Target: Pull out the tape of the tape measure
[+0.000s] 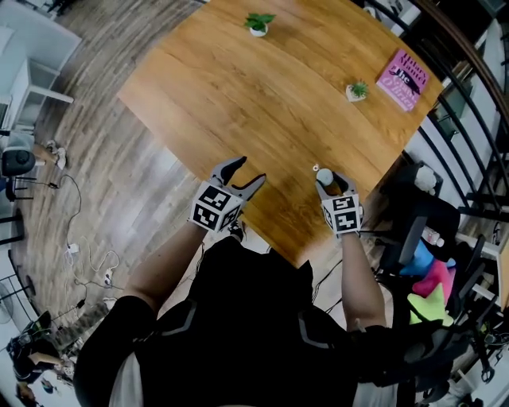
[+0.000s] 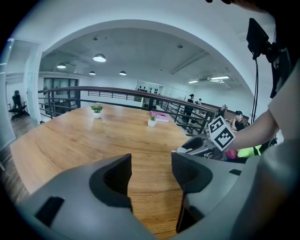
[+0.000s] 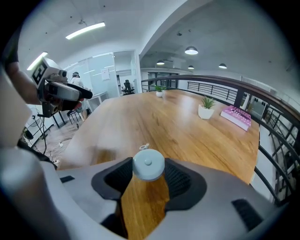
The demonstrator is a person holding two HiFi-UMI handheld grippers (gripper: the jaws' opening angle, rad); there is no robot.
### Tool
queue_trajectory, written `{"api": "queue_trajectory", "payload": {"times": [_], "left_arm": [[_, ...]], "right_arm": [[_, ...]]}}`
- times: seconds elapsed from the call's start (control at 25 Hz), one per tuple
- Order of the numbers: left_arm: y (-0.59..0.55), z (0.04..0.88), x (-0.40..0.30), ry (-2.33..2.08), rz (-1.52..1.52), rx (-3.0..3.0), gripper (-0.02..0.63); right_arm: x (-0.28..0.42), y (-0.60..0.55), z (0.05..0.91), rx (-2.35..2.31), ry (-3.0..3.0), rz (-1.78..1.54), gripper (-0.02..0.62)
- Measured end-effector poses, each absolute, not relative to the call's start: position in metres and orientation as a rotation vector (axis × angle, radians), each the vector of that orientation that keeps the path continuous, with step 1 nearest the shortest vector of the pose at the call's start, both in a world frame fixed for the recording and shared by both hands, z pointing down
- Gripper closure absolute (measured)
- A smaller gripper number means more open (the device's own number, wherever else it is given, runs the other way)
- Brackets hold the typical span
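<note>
The tape measure (image 3: 148, 163) is a small round pale-blue case with a centre button and a small tab at its far edge. It sits between the tips of my right gripper (image 3: 148, 168), and both pads touch its sides just above the wooden table (image 1: 238, 87). In the head view the tape measure (image 1: 324, 174) shows at the tips of the right gripper (image 1: 328, 182), near the table's front edge. My left gripper (image 1: 243, 172) hovers to its left with its jaws apart and nothing between them. In the left gripper view, the left gripper (image 2: 151, 176) frames only bare wood.
Two small potted plants (image 1: 258, 24) (image 1: 357, 91) and a pink book (image 1: 403, 79) stand far back on the table. A dark railing (image 1: 469, 71) runs along the right side. A chair with bright cloths (image 1: 433, 278) is to my right. Cables (image 1: 79, 262) lie on the floor at left.
</note>
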State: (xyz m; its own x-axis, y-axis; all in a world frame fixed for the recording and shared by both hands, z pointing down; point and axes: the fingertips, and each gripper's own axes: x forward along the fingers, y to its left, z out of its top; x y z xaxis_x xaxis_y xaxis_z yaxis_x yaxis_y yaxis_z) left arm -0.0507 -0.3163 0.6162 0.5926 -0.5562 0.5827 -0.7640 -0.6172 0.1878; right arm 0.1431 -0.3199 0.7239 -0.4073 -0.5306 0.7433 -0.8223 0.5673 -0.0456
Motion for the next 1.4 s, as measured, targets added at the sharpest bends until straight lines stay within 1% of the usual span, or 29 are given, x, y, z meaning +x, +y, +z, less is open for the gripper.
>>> {"api": "queue_trajectory", "payload": {"times": [0.48,0.88,1.28,1.36,1.4], "left_arm": [[-0.323,0.557,-0.038,-0.904,0.567,2.556,0.322],[-0.315,0.499,-0.015,-0.763,0.499,2.761,0.325],[-0.295,0.411,0.040,-0.477,0.305,2.926,0.362],[-0.288,0.402,0.050,-0.385,0.284,2.918,0.390],[-0.285,0.398,0.053,-0.349,0.276,2.914,0.391]], "right_arm": [[0.133,-0.319,0.601,1.226,-2.212,0.507,0.373],[0.120,-0.297,0.490,1.246,-2.314,0.384,0.373],[0.111,-0.273,0.418,1.214,-2.352,0.318,0.373],[0.108,-0.267,0.411,1.197,-2.364,0.298,0.373],[0.106,-0.265,0.407,1.187,-2.373,0.288,0.373]]}}
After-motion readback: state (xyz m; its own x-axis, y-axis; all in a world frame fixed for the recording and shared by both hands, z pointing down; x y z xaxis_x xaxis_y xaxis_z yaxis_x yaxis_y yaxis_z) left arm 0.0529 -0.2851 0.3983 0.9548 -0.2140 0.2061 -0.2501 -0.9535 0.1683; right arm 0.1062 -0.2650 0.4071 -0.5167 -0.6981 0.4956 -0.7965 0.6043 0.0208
